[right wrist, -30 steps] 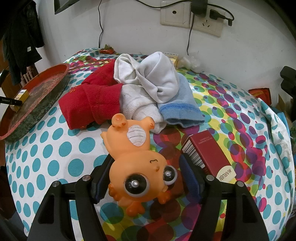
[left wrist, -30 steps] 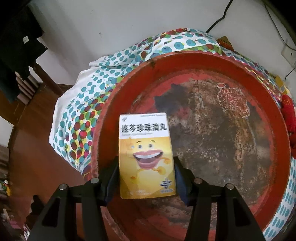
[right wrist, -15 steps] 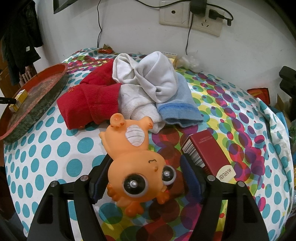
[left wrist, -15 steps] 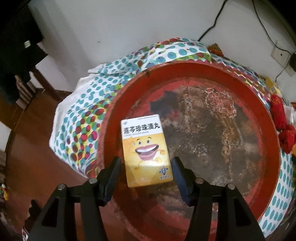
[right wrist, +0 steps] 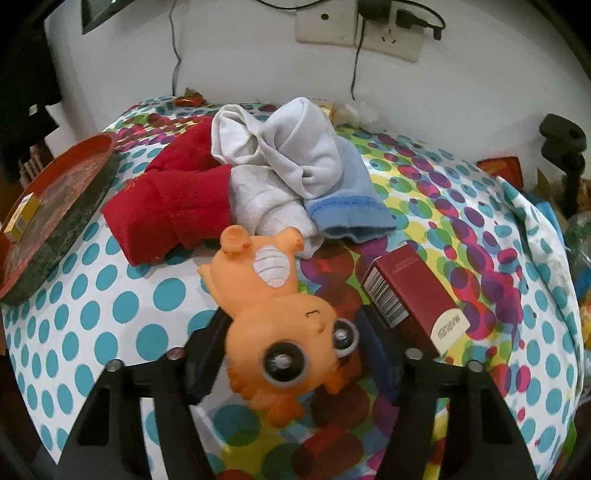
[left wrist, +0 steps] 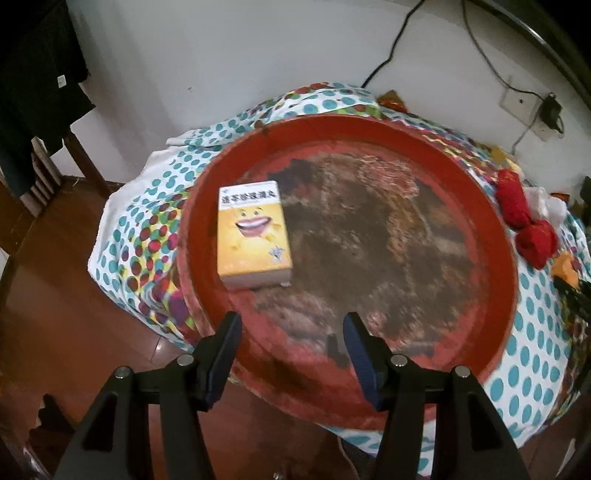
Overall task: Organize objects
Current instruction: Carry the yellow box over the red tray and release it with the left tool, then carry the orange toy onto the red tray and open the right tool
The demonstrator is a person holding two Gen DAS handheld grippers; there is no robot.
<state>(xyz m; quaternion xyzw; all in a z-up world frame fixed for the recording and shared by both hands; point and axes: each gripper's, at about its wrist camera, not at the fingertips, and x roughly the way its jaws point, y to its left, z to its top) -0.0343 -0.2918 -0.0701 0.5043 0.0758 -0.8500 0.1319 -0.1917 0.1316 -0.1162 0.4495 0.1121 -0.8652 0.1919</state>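
A yellow medicine box (left wrist: 253, 232) with a smiling cartoon face lies flat in the left part of a round red tray (left wrist: 495, 236). My left gripper (left wrist: 291, 328) is open and empty, above the tray's near rim, well short of the box. In the right wrist view an orange toy animal (right wrist: 284, 314) sits between the fingers of my right gripper (right wrist: 291, 332), which is shut on it above the dotted cloth. The tray (right wrist: 55, 206) and the box (right wrist: 22, 212) also show at the far left there.
A pile of red, white and blue socks (right wrist: 258, 177) lies behind the toy. A dark red box (right wrist: 410, 299) lies to its right. The table has a polka-dot cloth (right wrist: 110, 314). Wall sockets with cables (right wrist: 369, 26) are behind. Wooden floor (left wrist: 55, 295) lies left of the table.
My left gripper let go of the yellow box, opened, and drew back from it; the box now lies in the tray. The right gripper has closed in on the orange toy.
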